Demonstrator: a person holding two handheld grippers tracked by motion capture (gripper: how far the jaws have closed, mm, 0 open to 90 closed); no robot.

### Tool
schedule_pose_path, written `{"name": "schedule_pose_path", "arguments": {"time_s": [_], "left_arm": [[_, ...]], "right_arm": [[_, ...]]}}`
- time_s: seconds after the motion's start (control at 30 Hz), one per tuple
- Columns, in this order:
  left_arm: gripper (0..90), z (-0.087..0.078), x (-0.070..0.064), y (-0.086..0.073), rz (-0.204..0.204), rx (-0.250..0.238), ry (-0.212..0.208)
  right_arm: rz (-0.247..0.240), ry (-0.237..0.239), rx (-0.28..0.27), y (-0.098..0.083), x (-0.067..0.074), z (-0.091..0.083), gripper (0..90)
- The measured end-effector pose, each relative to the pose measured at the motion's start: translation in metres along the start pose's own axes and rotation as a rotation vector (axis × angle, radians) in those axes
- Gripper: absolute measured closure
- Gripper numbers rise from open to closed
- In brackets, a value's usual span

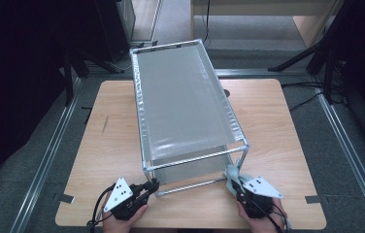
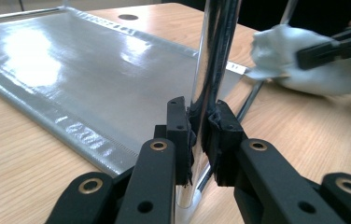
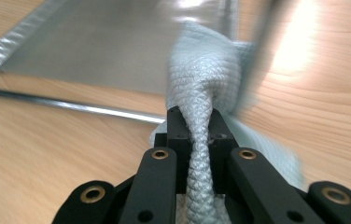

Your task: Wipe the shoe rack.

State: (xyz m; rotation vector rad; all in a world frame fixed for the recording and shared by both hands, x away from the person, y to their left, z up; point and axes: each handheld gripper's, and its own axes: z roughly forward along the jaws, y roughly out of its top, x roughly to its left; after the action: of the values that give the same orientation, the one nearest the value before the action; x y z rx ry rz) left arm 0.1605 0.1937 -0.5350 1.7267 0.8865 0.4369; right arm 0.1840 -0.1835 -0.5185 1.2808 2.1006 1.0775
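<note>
One metal rack [image 1: 185, 104] on the table [image 1: 277, 126], left tongs [image 2: 197, 135] clamped on its near-left post [image 2: 213, 56], right tongs [image 3: 197, 135] gripping one pale cloth [image 3: 206, 79].

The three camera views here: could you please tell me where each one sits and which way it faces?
High view: above the person's side, looking forward and down on the table and rack; both hands and grippers at the bottom.
Left gripper view: on the left gripper, looking along its jaws clamped on the rack's chrome post.
Right gripper view: on the right gripper, jaws pinching the cloth.
Shared: both gripper views show the cloth and the rack's grey shelf.
</note>
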Motion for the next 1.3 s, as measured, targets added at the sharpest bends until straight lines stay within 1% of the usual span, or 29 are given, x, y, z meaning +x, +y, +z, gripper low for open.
{"name": "schedule_pose_path", "arguments": {"time_s": [0.03,0.1,0.17,0.23,0.3,0.33,0.4,0.47,0.5,0.53,0.63,0.73,0.77,0.8,0.87,0.93,1.0,1.03,1.1,1.2,1.3], "left_arm": [[80.9,-0.002,0.001,0.0,-0.001,0.0,0.009],[80.9,-0.004,0.003,-0.001,-0.004,0.001,0.022],[80.9,-0.007,0.006,-0.002,-0.01,-0.004,0.036],[80.8,-0.01,0.008,-0.003,-0.023,-0.011,0.049],[80.7,-0.011,0.01,-0.004,-0.03,-0.014,0.052],[80.6,-0.015,0.012,-0.006,-0.041,-0.023,0.064],[80.6,-0.018,0.013,-0.008,-0.046,-0.03,0.076],[80.6,-0.021,0.015,-0.009,-0.049,-0.033,0.084],[80.5,-0.022,0.015,-0.01,-0.053,-0.034,0.089],[80.5,-0.024,0.017,-0.01,-0.056,-0.034,0.09],[80.4,-0.029,0.019,-0.012,-0.065,-0.039,0.108],[80.4,-0.034,0.022,-0.013,-0.072,-0.038,0.123],[80.4,-0.036,0.023,-0.014,-0.073,-0.036,0.126],[80.4,-0.037,0.024,-0.014,-0.075,-0.037,0.131],[80.4,-0.039,0.026,-0.015,-0.08,-0.036,0.139],[80.4,-0.04,0.027,-0.015,-0.081,-0.038,0.143],[80.3,-0.04,0.028,-0.015,-0.089,-0.041,0.148],[80.3,-0.039,0.028,-0.014,-0.088,-0.041,0.149],[80.3,-0.038,0.029,-0.014,-0.088,-0.041,0.15],[80.3,-0.035,0.029,-0.013,-0.085,-0.037,0.146],[80.3,-0.029,0.027,-0.011,-0.082,-0.037,0.137]], "right_arm": [[-0.003,-0.002,-0.002,-0.002,-0.005,-0.005,84.1],[0.007,-0.017,-0.001,-0.007,-0.017,-0.013,84.2],[0.026,-0.041,-0.008,-0.008,-0.027,-0.017,84.3],[0.054,-0.079,-0.024,-0.006,-0.038,-0.017,84.3],[0.086,-0.119,-0.038,-0.001,-0.05,-0.013,84.3],[0.102,-0.137,-0.043,0.002,-0.056,-0.01,84.3],[0.12,-0.181,-0.047,0.009,-0.067,0.0,84.3],[0.137,-0.211,-0.053,0.016,-0.077,0.01,84.3],[0.148,-0.239,-0.057,0.021,-0.083,0.019,84.2],[0.161,-0.252,-0.061,0.025,-0.088,0.026,84.2],[0.179,-0.291,-0.072,0.035,-0.099,0.046,84.3],[0.169,-0.315,-0.08,0.043,-0.105,0.062,83.6],[0.167,-0.314,-0.087,0.045,-0.106,0.067,81.5],[0.159,-0.313,-0.089,0.047,-0.107,0.071,74.3],[0.168,-0.285,-0.097,0.051,-0.106,0.072,59.4],[0.176,-0.255,-0.099,0.052,-0.101,0.068,48.0],[0.162,-0.236,-0.102,0.051,-0.094,0.062,39.3],[0.157,-0.237,-0.107,0.049,-0.09,0.058,36.5],[0.152,-0.208,-0.121,0.045,-0.082,0.049,34.2],[0.138,-0.138,-0.145,0.035,-0.07,0.036,34.5],[0.102,-0.068,-0.158,0.024,-0.056,0.026,35.2]]}}
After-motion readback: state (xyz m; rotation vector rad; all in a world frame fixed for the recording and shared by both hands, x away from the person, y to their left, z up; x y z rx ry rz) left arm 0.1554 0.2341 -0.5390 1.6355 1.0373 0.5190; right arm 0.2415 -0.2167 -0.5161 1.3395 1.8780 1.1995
